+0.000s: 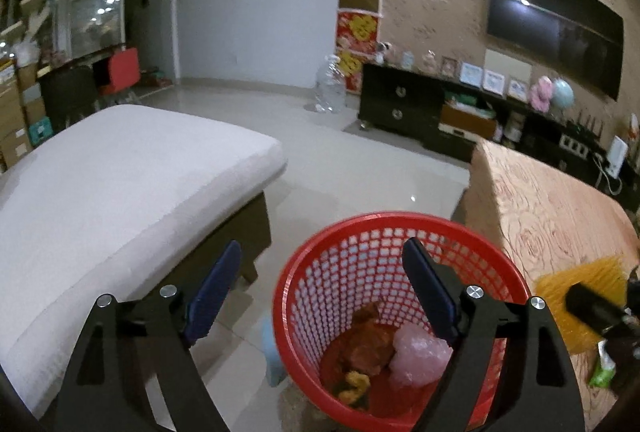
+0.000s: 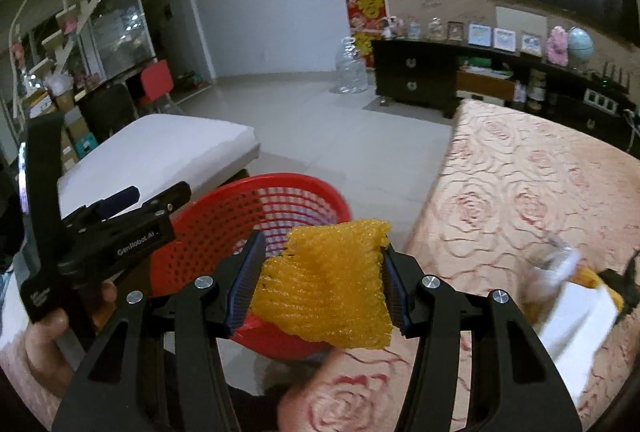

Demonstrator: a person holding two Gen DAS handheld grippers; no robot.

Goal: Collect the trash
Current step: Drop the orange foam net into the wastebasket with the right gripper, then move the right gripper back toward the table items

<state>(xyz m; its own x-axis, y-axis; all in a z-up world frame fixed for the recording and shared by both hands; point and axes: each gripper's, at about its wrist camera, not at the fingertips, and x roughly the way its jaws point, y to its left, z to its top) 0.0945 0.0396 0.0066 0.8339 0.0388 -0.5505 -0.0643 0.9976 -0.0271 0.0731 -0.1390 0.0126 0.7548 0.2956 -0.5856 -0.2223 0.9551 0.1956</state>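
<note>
Currently right gripper (image 2: 320, 286) is pinching a yellow foam net (image 2: 326, 280) between its fingers, low centre of its frame, just beside the red basket (image 2: 224, 232) rim. Left gripper (image 1: 316, 292) is hanging with fingers wide, gripping nothing, one finger over the basket. Advice: carry the net fully over the opening before letting go, it's light. Scraps at the basket bottom and blurred white items lower right are hard to identify

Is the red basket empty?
No, the red basket already holds a pink crumpled wad, a brownish scrap and a small yellow piece at its bottom.
</note>
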